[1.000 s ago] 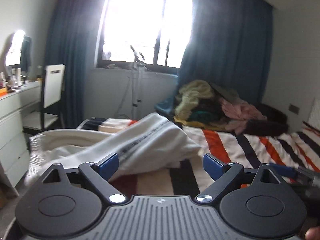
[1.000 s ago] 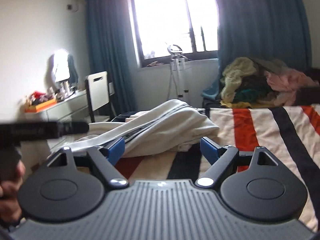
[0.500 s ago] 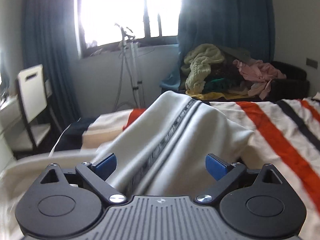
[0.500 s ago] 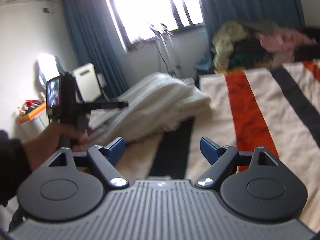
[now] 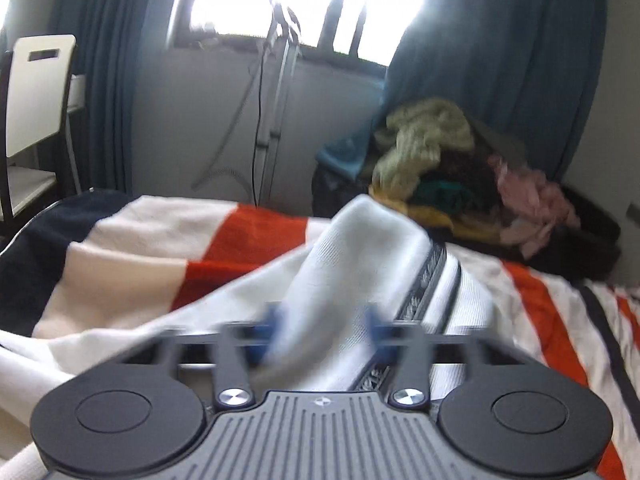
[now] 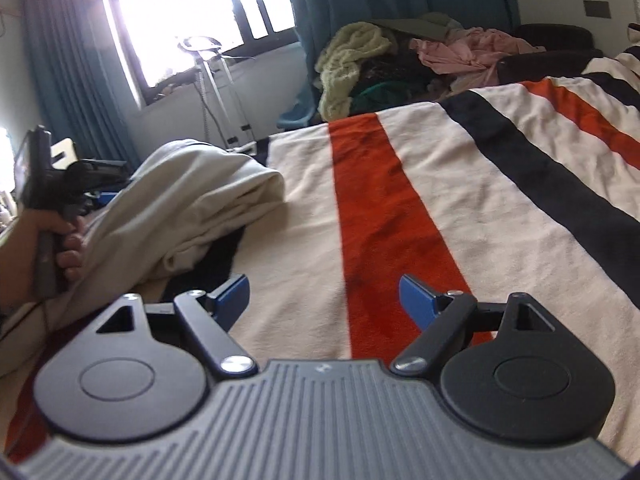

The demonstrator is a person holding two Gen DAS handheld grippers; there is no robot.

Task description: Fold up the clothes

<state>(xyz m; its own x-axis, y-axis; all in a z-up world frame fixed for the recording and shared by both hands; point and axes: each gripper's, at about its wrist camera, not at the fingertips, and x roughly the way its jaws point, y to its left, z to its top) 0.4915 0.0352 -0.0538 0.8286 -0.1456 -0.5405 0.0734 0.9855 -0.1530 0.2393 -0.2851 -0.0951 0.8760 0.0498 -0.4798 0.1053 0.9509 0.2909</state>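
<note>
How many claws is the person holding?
2. The left claw is blurred, with the white garment between its fingers. The right claw hovers open above the striped blanket.

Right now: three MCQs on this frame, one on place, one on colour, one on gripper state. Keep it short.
1. Where does the white garment lie?
A. on the striped blanket
B. on the chair
C. on the windowsill

2. What colour are the curtains?
A. yellow
B. blue
C. pink

3. How does the right gripper stand?
A. shut on the garment
B. shut on the blanket
C. open, holding nothing

Key: 1 A, it rests on the striped blanket; 2 B, blue drapes flank the window; 3 C, its fingers are wide apart over bare blanket.
</note>
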